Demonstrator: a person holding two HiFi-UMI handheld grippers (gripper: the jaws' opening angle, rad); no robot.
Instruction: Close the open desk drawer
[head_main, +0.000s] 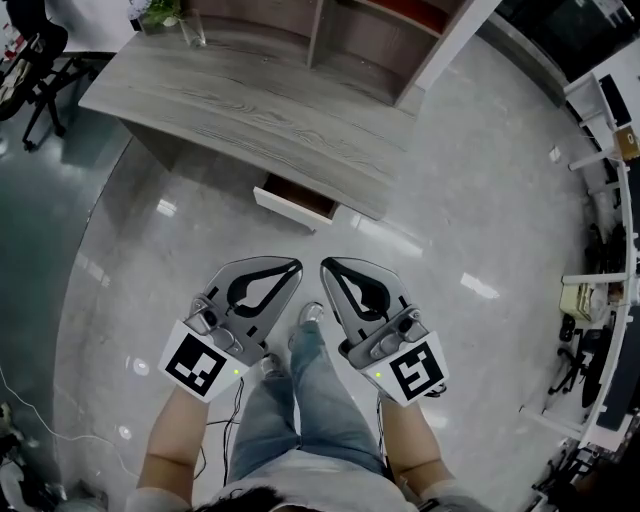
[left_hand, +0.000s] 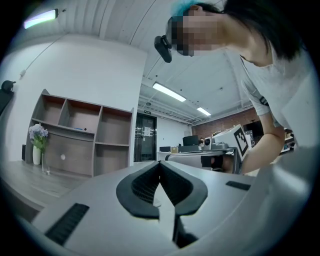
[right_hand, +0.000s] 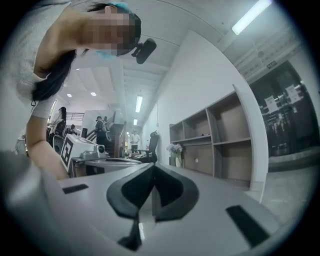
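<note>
The drawer (head_main: 293, 208) stands open under the near edge of the bench (head_main: 250, 110), toward its right end. Only its white front and a strip of dark interior show; the rest is hidden beneath the bench top. Its contents cannot be made out.

Only the head view shows the drawer. Neither gripper view includes it.

The left gripper (head_main: 292, 266) and right gripper (head_main: 328, 266) are held side by side above the floor (head_main: 470, 220), well apart from the drawer, tips pointing toward the bench. In the left gripper view the fingers (left_hand: 142, 187) are clenched tip to tip with nothing between them. The right gripper view shows the same state for its fingers (right_hand: 172, 192): pressed together, empty.

The person's legs and forearms fill the lower head view. The feet are partly hidden behind the grippers.

A shelf unit (head_main: 350, 30) behind the bench is cut off at the top edge of the head view. The gripper views show its open compartments in full. A vase (head_main: 190, 28) with flowers stands at the bench's far left. A chair (head_main: 40, 60) is cut off at the left edge.
</note>
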